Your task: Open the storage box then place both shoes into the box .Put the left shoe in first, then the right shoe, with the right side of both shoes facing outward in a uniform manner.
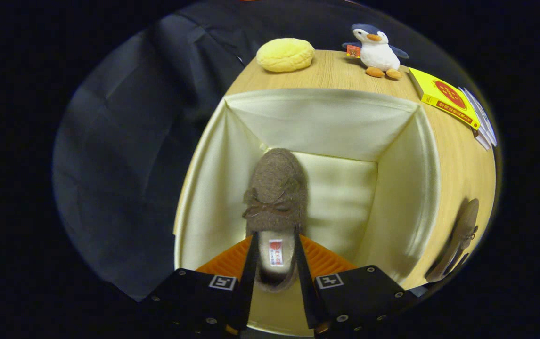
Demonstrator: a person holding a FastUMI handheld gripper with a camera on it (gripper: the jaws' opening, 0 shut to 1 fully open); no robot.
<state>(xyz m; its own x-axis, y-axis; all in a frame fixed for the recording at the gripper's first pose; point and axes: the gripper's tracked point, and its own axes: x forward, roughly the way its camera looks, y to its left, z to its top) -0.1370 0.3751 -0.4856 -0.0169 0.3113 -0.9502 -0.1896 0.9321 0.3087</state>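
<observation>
Gripper view: wooden table (458, 155) carries box (326, 122); fingers (274, 256) clamp shoe (274, 193).

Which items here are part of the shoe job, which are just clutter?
Job:
- storage box, open
- brown shoe, held between the tool fingers, down inside the box
- second shoe, on the table right of the box

Clutter:
- yellow cushion
- penguin toy
- yellow carton

Fuzzy felt shoe (275, 197), satiny cloth-lined box (213, 188), matt wood-grain table (340, 70).
</observation>
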